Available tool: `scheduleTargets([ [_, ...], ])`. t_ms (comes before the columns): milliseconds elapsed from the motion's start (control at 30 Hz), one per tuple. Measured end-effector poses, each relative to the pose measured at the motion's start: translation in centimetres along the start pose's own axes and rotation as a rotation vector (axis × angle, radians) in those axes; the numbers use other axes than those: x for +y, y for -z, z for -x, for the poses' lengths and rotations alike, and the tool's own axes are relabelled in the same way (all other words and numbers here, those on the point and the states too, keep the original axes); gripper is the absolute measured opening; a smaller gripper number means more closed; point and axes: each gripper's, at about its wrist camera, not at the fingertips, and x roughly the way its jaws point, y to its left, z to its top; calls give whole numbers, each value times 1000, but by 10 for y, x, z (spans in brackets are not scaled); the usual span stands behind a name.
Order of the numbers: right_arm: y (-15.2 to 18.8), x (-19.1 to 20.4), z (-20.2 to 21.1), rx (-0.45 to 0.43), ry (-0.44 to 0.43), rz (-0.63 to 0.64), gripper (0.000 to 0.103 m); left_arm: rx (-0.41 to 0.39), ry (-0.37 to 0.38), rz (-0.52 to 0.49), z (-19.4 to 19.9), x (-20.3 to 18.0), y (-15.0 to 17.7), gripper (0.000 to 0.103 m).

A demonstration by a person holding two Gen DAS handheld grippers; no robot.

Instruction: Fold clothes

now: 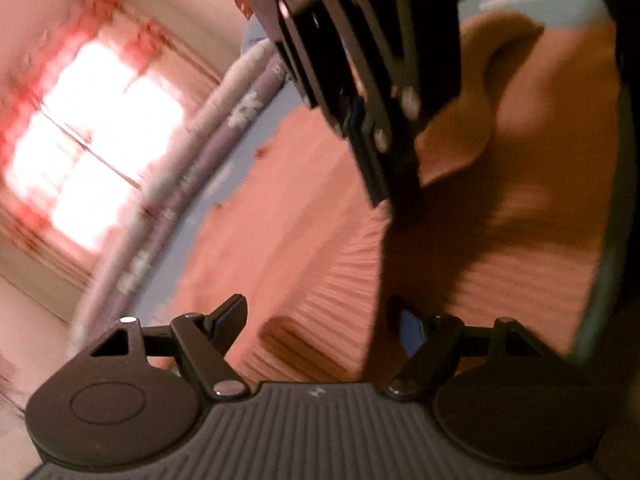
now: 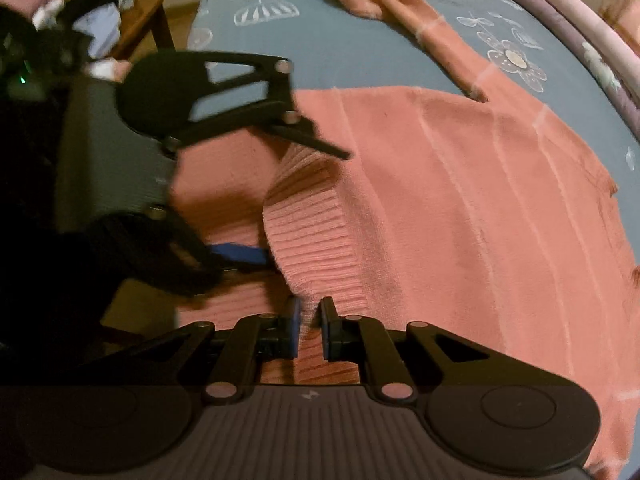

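A pink knit sweater (image 2: pixel 460 200) lies spread on a blue flowered bedsheet (image 2: pixel 340 52), one sleeve (image 2: pixel 420 28) stretched toward the far side. My right gripper (image 2: pixel 310 312) is shut on the sweater's ribbed hem (image 2: pixel 316 236), which rises in a fold above the bed. My left gripper (image 2: pixel 296 204) comes in from the left, open, with that raised hem fold between its fingers. In the left wrist view the left gripper (image 1: pixel 320 316) stands open over ribbed pink cloth (image 1: pixel 320 264), and the right gripper (image 1: pixel 344 64) hangs above it.
Rolled purple and pale blankets (image 2: pixel 580 40) line the bed's far edge. A wooden stool (image 2: pixel 148 16) with piled clothes stands beyond the bed's left corner. A bright curtained window (image 1: pixel 92 140) shows in the blurred left wrist view.
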Motion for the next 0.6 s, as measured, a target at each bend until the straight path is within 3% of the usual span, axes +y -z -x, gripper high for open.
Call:
scheduleTargets([
  [33,1,1,2,-8,-8,-9,13,9,-12,-5,-1,0,0,59],
  [67,2,2,5,-16,-17,-17,13,27,-8,14,-1,3,1,34],
  [100,2,3,7,-25,-24,-26,13,41,-1,34,0,7,1,26],
  [267,7,12,20,-76,-92,-81,13,40,54,112,31,21,7,20],
  [433,16,27,13,-63,-110,-110,13,68,78,166,57,26,16,21],
  [600,32,48,-8,7,-117,-129,14,176,91,183,56,26,33,28],
])
